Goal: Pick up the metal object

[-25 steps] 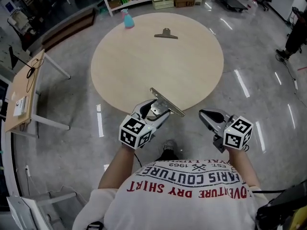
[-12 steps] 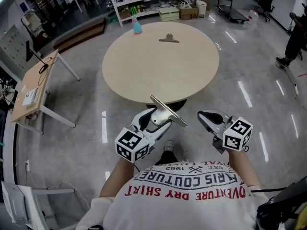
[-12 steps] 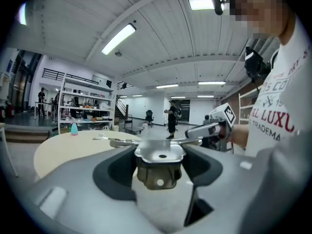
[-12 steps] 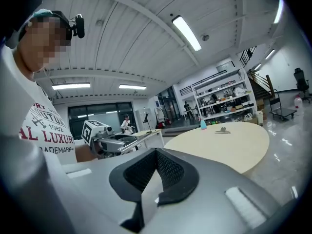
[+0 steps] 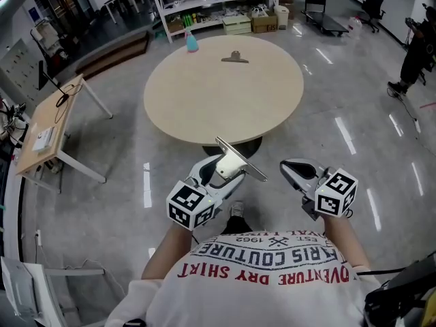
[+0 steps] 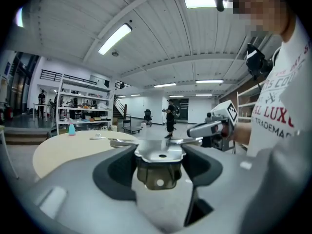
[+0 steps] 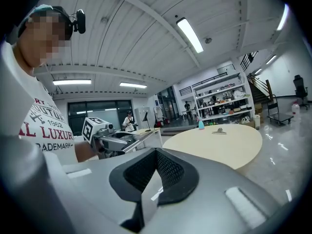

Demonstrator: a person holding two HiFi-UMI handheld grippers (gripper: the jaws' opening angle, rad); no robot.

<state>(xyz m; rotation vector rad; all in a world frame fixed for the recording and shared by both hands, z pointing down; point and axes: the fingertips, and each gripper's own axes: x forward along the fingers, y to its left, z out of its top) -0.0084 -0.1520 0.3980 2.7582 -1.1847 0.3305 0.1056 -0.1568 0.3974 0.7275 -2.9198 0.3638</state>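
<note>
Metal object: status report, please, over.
Left gripper shut on metal object, held off the table. Right gripper shut, empty. Nothing in the way.

Metal object partly hidden by left tongs; bystander cut off.

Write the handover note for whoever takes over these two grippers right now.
Left gripper: shut on the metal object, held in the air clear of the round table, in front of the person's chest.
Right gripper: shut, with nothing in it, level with the left gripper.
On the table's far side: a second metal clip and a blue bottle.
Done: the pick-up.
Left: probably nothing; hold the grip firm.
</note>
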